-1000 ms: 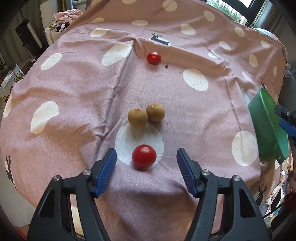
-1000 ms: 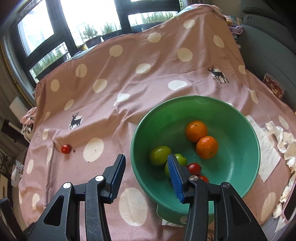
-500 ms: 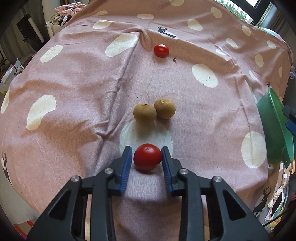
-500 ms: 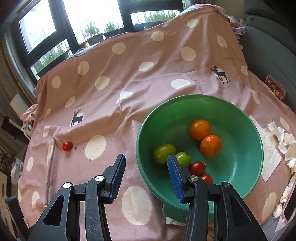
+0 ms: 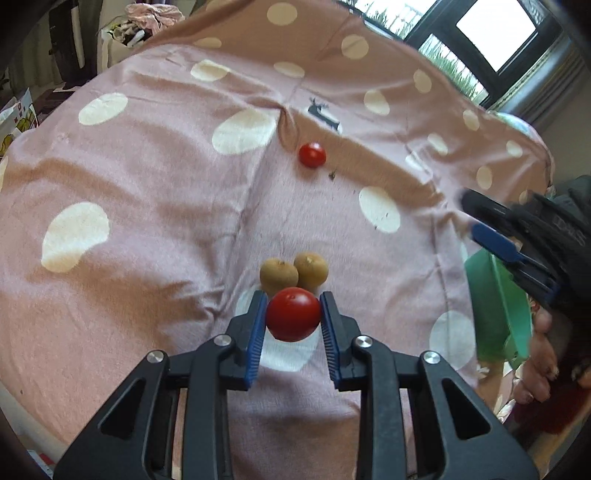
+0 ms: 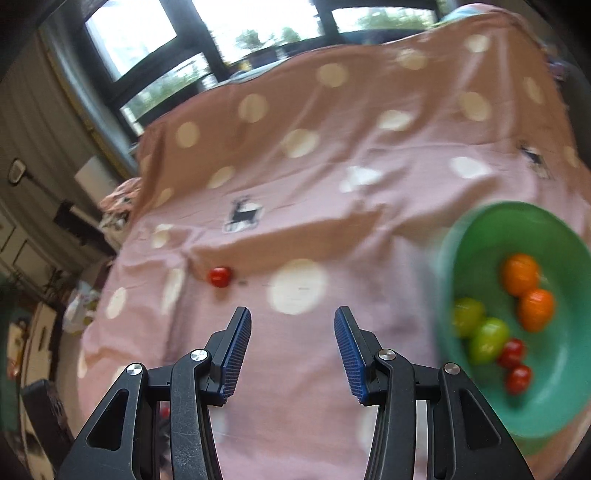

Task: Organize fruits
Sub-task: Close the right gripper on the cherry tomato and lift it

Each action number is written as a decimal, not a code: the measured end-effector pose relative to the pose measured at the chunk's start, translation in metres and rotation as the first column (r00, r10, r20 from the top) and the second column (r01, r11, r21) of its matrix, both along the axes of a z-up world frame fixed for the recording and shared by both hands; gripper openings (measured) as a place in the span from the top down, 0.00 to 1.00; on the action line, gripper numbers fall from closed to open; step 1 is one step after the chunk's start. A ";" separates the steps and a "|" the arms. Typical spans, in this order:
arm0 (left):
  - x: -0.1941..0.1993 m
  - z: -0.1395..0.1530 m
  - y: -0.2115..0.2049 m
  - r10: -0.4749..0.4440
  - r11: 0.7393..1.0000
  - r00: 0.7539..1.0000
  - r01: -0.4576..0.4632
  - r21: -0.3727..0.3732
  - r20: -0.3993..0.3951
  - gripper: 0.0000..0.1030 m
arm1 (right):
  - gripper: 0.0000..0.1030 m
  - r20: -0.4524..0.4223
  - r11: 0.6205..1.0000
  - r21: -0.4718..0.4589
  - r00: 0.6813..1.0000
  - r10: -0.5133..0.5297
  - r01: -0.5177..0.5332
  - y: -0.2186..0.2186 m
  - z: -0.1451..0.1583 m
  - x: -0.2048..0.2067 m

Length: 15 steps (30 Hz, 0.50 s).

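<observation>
My left gripper (image 5: 293, 317) is shut on a red tomato (image 5: 293, 314) and holds it just above the pink spotted cloth (image 5: 147, 206). Two brown round fruits (image 5: 293, 273) lie touching each other just beyond it. A second small tomato (image 5: 312, 155) lies farther back; it also shows in the right wrist view (image 6: 220, 277). My right gripper (image 6: 293, 339) is open and empty above the cloth, left of the green bowl (image 6: 561, 406). The bowl holds two oranges (image 6: 528, 291), two green fruits (image 6: 478, 330) and two small tomatoes (image 6: 515, 365).
In the left wrist view the green bowl's rim (image 5: 498, 295) shows at the right edge, with the right gripper (image 5: 495, 240) and a hand beside it. Windows stand behind the cloth-covered surface. Clutter lies beyond the far left edge (image 5: 140, 22).
My left gripper closed on the near tomato and lifted it slightly. My right gripper swung left, away from above the bowl, so the bowl now sits at its right.
</observation>
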State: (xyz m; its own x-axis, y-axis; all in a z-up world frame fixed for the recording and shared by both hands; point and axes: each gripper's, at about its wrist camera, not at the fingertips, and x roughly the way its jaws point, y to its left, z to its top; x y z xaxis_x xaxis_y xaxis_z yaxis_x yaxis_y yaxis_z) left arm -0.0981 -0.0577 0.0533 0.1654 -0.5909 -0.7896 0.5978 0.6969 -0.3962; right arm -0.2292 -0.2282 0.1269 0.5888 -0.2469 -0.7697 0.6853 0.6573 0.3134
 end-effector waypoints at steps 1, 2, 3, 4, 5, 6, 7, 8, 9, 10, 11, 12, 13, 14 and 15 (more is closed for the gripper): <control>0.002 0.003 0.002 0.011 1.000 1.000 -0.011 -0.014 0.011 0.73 | 0.54 0.001 0.999 0.021 0.999 0.033 -0.033 0.000 -0.003 0.015; 0.004 0.006 0.004 0.020 0.999 1.000 -0.019 -0.026 0.019 0.73 | 0.54 0.003 0.997 0.045 0.998 0.063 -0.063 -0.001 -0.007 0.032; 0.006 0.009 0.007 0.031 0.999 0.999 -0.030 -0.042 0.027 0.73 | 0.54 0.003 0.994 0.066 0.997 0.083 -0.083 0.000 -0.012 0.049; 0.008 0.012 0.008 0.046 0.998 0.998 -0.044 -0.054 0.038 0.73 | 0.54 0.000 0.992 0.081 0.995 0.098 -0.097 0.000 -0.017 0.066; 0.009 0.014 0.009 0.060 0.996 0.997 -0.057 -0.063 0.053 0.73 | 0.54 -0.015 0.989 0.094 0.993 0.120 -0.118 0.001 -0.025 0.087; 0.010 0.016 0.009 0.070 0.995 0.995 -0.065 -0.072 0.072 0.73 | 0.54 -0.025 0.986 0.104 0.991 0.130 -0.127 0.002 -0.031 0.098; 0.011 0.017 0.010 0.066 0.995 0.995 -0.061 -0.076 0.075 0.73 | 0.54 -0.038 0.984 0.120 0.990 0.138 -0.132 0.001 -0.041 0.112; 0.012 0.017 0.010 0.060 0.995 0.996 -0.054 -0.084 0.065 0.73 | 0.54 -0.053 0.983 0.130 0.989 0.138 -0.130 -0.001 -0.047 0.121; 0.014 0.016 0.010 0.060 0.994 0.997 -0.055 -0.090 0.054 0.73 | 0.54 -0.077 0.984 0.132 0.989 0.130 -0.119 -0.002 -0.055 0.131; 0.015 0.016 0.011 0.061 0.994 0.997 -0.056 -0.091 0.049 0.73 | 0.54 -0.101 0.986 0.119 0.987 0.127 -0.114 -0.002 -0.061 0.139; 0.015 0.015 0.011 0.063 0.995 0.997 -0.058 -0.086 0.052 0.73 | 0.54 -0.132 0.989 0.096 0.984 0.121 -0.109 -0.002 -0.067 0.147; 0.017 0.015 0.012 0.069 0.995 0.996 -0.064 -0.077 0.060 0.73 | 0.54 -0.156 0.991 0.078 0.981 0.116 -0.105 -0.001 -0.071 0.153; 0.018 0.015 0.013 0.077 0.995 0.995 -0.072 -0.071 0.064 0.73 | 0.54 -0.167 0.992 0.067 0.979 0.117 -0.107 -0.001 -0.075 0.157; 0.019 0.015 0.015 0.081 0.995 0.995 -0.076 -0.069 0.062 0.73 | 0.54 -0.169 0.992 0.061 0.978 0.122 -0.114 0.000 -0.079 0.159; 0.019 0.014 0.015 0.080 0.995 0.995 -0.076 -0.070 0.056 0.73 | 0.54 -0.170 0.991 0.058 0.977 0.130 -0.122 0.001 -0.083 0.162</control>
